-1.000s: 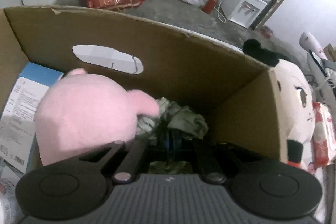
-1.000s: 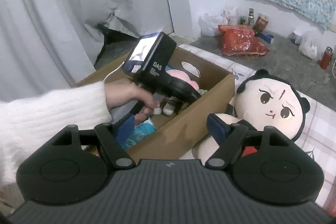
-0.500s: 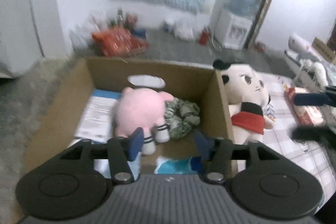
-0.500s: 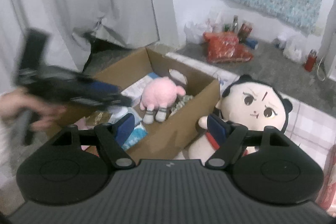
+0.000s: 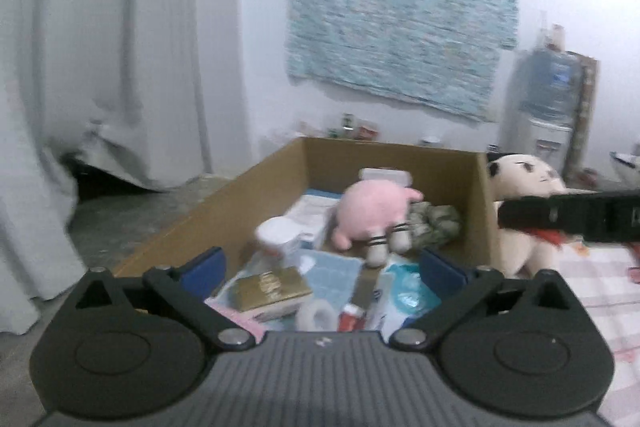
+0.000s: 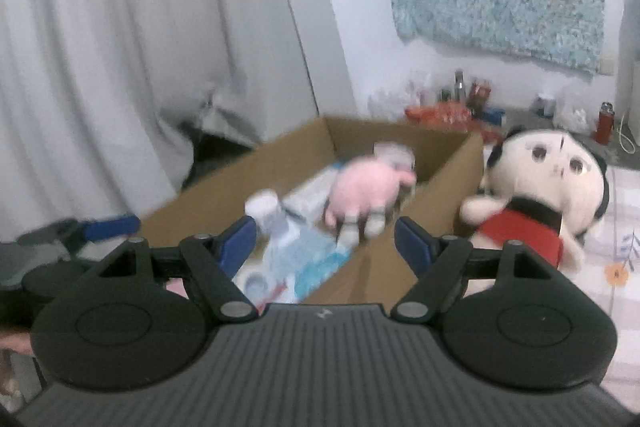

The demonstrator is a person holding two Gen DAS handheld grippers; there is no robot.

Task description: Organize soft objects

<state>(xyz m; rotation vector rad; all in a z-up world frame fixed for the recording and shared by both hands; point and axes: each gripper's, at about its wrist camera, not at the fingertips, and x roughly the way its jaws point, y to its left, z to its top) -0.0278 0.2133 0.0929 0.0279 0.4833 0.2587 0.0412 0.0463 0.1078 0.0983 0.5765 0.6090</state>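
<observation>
The left gripper (image 5: 322, 265) hangs above the near end of the cardboard box (image 5: 264, 187), its blue-padded fingers (image 5: 206, 263) spread wide with nothing between them. The right gripper (image 6: 326, 241) is also held over the near end of the box, fingers spread apart and empty. Inside the box, the pink plush toy (image 5: 374, 211) lies toward the far right corner, its white feet pointing at the near side, and a crumpled green cloth (image 5: 434, 223) sits against it, next to the right wall. The near half of the box holds a white cup (image 5: 280, 237), a gold packet (image 5: 270, 287), a roll of tape (image 5: 318, 315) and blue-and-white packs, all loosely piled. A big doll (image 6: 548, 183) with a pale face, black hair and a red top sits outside the box, just beside its right wall, on a checked cloth (image 6: 624, 239). In the left wrist view a dark bar of the other gripper crosses in front of the doll. A grey curtain (image 5: 100, 47) hangs at the left, and a light blue sheet (image 5: 400, 39) is fixed to the wall behind.
</observation>
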